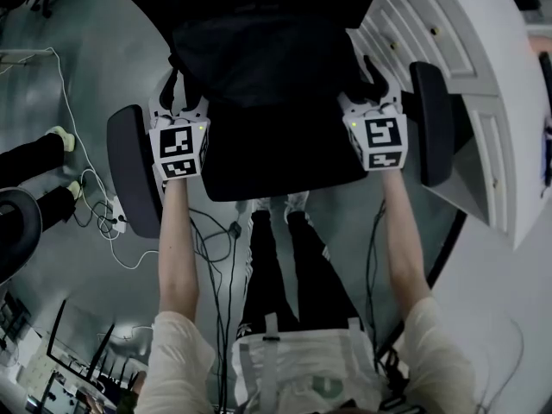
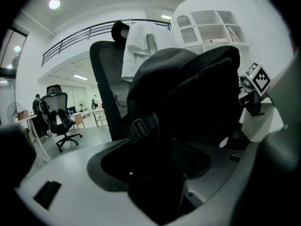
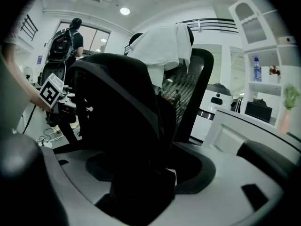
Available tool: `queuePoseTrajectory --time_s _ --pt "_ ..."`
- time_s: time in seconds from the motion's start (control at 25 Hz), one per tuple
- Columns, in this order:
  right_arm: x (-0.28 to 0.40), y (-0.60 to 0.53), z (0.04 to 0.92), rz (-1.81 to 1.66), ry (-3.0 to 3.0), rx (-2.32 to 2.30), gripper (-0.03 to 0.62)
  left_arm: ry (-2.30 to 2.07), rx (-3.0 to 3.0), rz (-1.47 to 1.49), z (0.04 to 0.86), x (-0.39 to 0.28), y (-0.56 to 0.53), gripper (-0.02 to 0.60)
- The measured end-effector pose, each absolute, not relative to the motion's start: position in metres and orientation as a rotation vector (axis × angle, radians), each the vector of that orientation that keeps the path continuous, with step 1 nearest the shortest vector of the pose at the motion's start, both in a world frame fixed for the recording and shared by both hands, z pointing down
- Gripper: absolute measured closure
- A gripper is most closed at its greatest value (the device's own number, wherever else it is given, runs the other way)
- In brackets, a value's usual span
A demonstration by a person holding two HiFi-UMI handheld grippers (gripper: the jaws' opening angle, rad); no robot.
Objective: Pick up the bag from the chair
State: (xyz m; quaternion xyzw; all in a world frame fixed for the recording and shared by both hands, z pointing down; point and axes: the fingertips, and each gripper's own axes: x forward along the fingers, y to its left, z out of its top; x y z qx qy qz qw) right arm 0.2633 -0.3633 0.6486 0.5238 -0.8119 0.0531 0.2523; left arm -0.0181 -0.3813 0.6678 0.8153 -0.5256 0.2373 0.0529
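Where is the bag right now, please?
Head view, centre: the bag sits on the chair between its armrests, gripped by the left tongs and right tongs.

**Operator rig, appearance only**

Left claw (image 1: 179,110) and right claw (image 1: 373,103): light grey moulded shells with a dark recess at the mouth. Each carries a white cube (image 1: 177,151) with black square markers and a small green light at a top corner. Wearer: short cream sleeves (image 1: 177,352), black trousers (image 1: 289,274), pale shoes (image 1: 296,201), pale strapped vest (image 1: 302,369) with a green patch. Thin black cables (image 1: 218,317) trail beside the legs.
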Motion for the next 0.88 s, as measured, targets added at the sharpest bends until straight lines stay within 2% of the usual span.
queuePoseTrajectory --time_s 0.24,0.32,0.36,0.4,0.56,0.68,0.8,0.88 --pt "0.262 -0.378 0.649 0.106 -2.219 1.411 0.284 -1.57 2.669 0.846 0.655 -0.003 -0.404 0.318" --pt "0.258 -0.385 0.648 0.076 -2.21 1.398 0.323 -1.558 2.705 0.861 0.652 0.002 -0.415 0.321" --pt "0.257 -0.389 0.647 0.066 -2.207 1.396 0.364 -1.549 2.724 0.87 0.65 0.005 -0.419 0.335" --pt "0.256 -0.393 0.646 0.063 -2.205 1.399 0.365 -1.539 2.741 0.877 0.648 0.008 -0.423 0.364" --pt "0.26 -0.405 0.642 0.078 -2.206 1.411 0.373 -1.518 2.759 0.869 0.645 0.016 -0.432 0.384" --pt "0.263 -0.408 0.64 0.098 -2.218 1.427 0.395 -1.532 2.741 0.809 0.642 0.02 -0.434 0.448" --pt "0.27 -0.41 0.641 0.132 -2.222 1.478 0.473 -1.558 2.695 0.717 0.639 0.026 -0.434 0.492" --pt "0.268 -0.408 0.64 0.131 -2.226 1.491 0.497 -1.578 2.668 0.685 0.638 0.026 -0.432 0.503"
